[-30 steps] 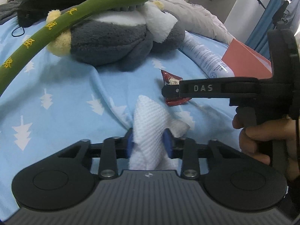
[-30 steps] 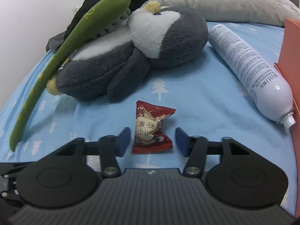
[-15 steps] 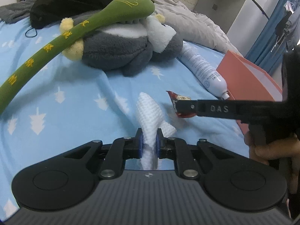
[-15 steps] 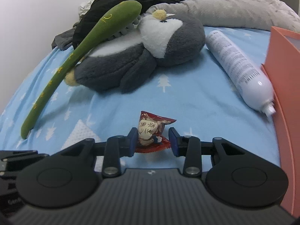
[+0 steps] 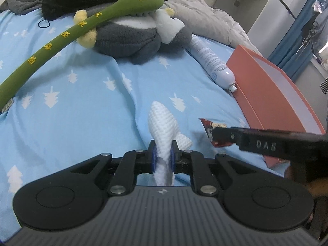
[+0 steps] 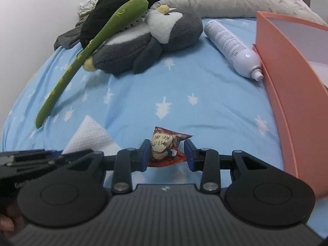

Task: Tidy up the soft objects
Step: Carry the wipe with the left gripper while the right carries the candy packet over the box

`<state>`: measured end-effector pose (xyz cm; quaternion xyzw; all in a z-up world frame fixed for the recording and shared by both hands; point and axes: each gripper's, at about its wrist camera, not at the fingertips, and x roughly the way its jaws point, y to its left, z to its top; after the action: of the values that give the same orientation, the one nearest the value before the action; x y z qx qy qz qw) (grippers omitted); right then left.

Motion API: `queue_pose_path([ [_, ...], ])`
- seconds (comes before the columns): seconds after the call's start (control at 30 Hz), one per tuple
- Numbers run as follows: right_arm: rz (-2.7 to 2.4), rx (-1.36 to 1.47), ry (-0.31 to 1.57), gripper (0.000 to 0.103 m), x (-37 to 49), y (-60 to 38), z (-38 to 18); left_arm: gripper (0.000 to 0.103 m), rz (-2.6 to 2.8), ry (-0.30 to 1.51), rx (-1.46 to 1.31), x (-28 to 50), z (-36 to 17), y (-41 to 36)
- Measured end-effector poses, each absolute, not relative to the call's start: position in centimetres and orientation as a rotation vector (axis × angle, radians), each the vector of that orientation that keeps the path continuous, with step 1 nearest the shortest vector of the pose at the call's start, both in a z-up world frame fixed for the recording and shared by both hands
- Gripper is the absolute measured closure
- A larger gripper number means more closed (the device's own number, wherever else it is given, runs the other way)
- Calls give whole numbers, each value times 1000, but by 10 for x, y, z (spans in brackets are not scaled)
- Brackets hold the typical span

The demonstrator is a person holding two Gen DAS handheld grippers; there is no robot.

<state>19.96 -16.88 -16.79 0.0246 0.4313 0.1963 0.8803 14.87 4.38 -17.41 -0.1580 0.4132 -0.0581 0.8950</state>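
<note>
My left gripper (image 5: pixel 163 155) is shut on a white waffle-weave cloth (image 5: pixel 162 121) and holds it above the blue bed sheet; the cloth also shows in the right wrist view (image 6: pixel 90 135). My right gripper (image 6: pixel 166 153) is shut on a red snack packet (image 6: pixel 166 147), also lifted; the packet shows in the left wrist view (image 5: pixel 213 131). A grey penguin plush (image 6: pixel 147 41) and a long green plush spoon (image 6: pixel 82 61) lie at the back of the bed.
An open orange box (image 6: pixel 287 82) stands at the right edge of the bed. A white spray bottle (image 6: pixel 231 47) lies beside it. Black clothing (image 6: pixel 131 0) and a grey duvet (image 6: pixel 235 0) are heaped at the back.
Both grippers closed on their items, the left on the cloth and the right on the packet. Both then rose and drew back from the sheet, toward the orange box.
</note>
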Motion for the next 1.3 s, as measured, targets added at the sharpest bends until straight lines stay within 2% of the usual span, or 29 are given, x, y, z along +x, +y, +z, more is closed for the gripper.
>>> queue_pose_path([
  [0.4,376,72,814,64,162,-185,-124,87,-160,821,-347,138,-131,27],
  [0.93,264,109,497,65,156,-245,-11,87,-309,595,-307,175,-5,-28],
  [1.17,173,136,418,65,166,-291,16,87,-382,597,-273,210,23,-69],
  [1.3,154,149,444,65,179,-317,22,87,-444,631,-255,236,33,-99],
])
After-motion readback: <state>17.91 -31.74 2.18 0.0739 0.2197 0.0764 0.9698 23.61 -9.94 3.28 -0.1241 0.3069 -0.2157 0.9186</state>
